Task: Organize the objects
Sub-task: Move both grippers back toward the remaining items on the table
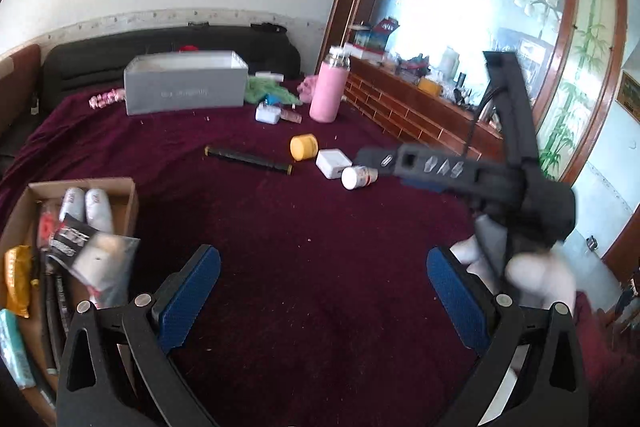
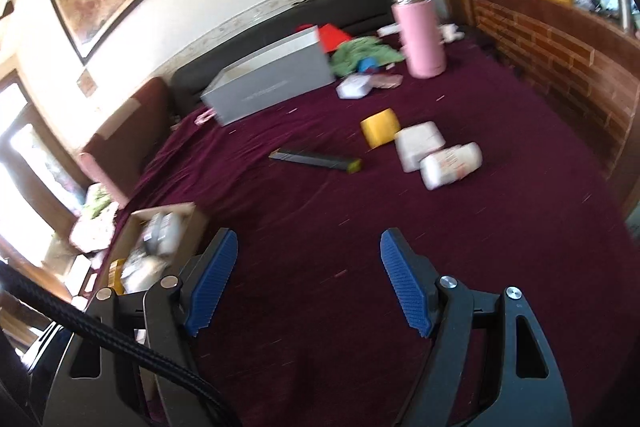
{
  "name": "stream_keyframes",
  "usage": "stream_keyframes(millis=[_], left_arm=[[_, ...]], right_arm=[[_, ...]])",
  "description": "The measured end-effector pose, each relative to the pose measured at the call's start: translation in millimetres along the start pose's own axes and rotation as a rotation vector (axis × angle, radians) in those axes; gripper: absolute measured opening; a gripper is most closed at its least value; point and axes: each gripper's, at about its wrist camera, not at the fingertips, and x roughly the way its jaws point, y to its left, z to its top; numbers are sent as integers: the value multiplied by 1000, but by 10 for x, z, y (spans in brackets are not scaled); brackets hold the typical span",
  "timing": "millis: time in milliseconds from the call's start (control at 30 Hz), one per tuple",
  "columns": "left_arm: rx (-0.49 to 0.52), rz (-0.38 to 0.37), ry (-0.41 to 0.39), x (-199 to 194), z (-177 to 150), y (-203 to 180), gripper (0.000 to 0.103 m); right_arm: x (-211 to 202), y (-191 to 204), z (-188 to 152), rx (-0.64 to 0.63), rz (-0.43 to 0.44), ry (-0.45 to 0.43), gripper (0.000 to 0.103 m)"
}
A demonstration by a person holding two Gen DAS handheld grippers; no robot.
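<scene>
On a maroon cloth lie a black pen-like tube (image 1: 248,159) (image 2: 316,159), a yellow round jar (image 1: 304,147) (image 2: 380,131), a white charger block (image 1: 333,163) (image 2: 420,143) and a white pill bottle on its side (image 1: 359,177) (image 2: 452,165). A cardboard box (image 1: 120,187) (image 2: 188,213) at the left holds several packets and tubes. My left gripper (image 1: 323,275) is open and empty above the cloth. My right gripper (image 2: 308,259) is open and empty; its body shows in the left wrist view (image 1: 460,175), near the pill bottle.
A grey rectangular box (image 1: 186,89) (image 2: 272,83), a pink thermos (image 1: 330,91) (image 2: 420,35), green cloth (image 1: 266,91) and a small white adapter (image 1: 267,113) stand at the back. A brick-patterned wooden ledge (image 1: 420,107) runs along the right.
</scene>
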Motion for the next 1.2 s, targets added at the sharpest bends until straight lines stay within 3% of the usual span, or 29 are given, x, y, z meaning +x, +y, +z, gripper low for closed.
stream_keyframes(millis=[200,400,567,733,900,1200], left_arm=[[-19,13,94,430,-117,11,101],[-24,22,153,706,-220,56,101],[-41,20,167,799,-281,152,101],[-126,-9,191,874,-316,331,101],[-231,-67,203,923,-355,535,101],[-286,-130,166,898,-393,658,101]], right_arm=[[76,-355,211,28,-68,2,74],[201,-509,330,22,-72,25,74],[376,-557,427,36,-9,65,74],[568,-524,566,40,106,109,74],[996,-385,733,10,167,219,74],[2075,11,937,-4,196,419,74]])
